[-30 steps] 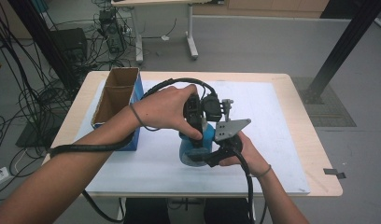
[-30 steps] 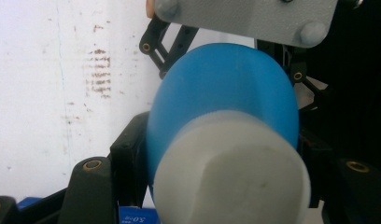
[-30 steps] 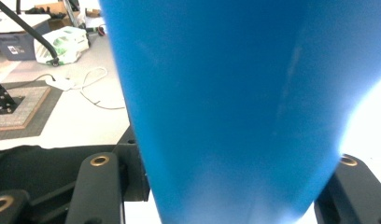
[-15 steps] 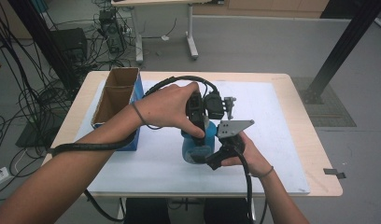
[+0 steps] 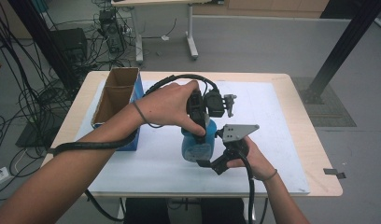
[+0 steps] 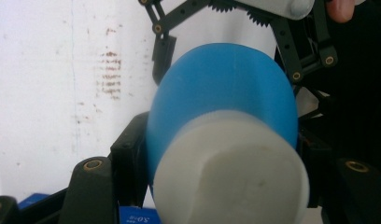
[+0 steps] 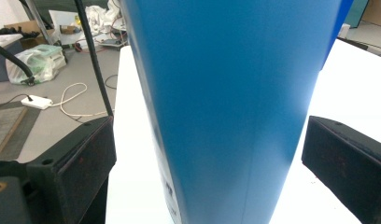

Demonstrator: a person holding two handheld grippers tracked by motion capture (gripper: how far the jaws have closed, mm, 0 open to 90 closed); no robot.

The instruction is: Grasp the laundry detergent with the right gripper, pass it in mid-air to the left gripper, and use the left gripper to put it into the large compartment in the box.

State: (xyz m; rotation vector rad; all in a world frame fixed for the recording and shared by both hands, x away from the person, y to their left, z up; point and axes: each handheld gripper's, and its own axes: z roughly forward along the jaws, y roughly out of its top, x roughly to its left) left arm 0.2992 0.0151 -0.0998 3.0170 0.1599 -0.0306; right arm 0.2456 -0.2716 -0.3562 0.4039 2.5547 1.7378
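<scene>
So the person's got both forearms coming in from the near edge of the table (image 5: 291,116). The left arm reaches across on a diagonal, with the hand wrapped over the top of the left gripper (image 5: 198,128), which points down. The right hand sits lower and closer to the near edge, holding the right gripper (image 5: 205,161) more or less level, aimed in at the side of the bottle.

There's one blue bottle (image 5: 194,144) with a white cap (image 6: 233,170), standing upright near the middle of the white sheet (image 5: 272,140) that covers the table. The left gripper is clamped on it up at the neck; in the left gripper view the jaws hug the blue shoulder just below the cap from both sides. The right gripper has just been spreading its jaws: in the right gripper view the blue body (image 7: 230,107) stands between them, with a gap of white sheet showing on each side, so they've let go and aren't pressing on it.

Count-wise: two grippers, one bottle, one cardboard box (image 5: 115,95).

That box is long and open-topped with blue sides, lying along the left edge of the sheet, well apart from the bottle. What I can see of its inside is bare brown cardboard. Can't tell what's in the bottle, since it's capped and opaque.
</scene>
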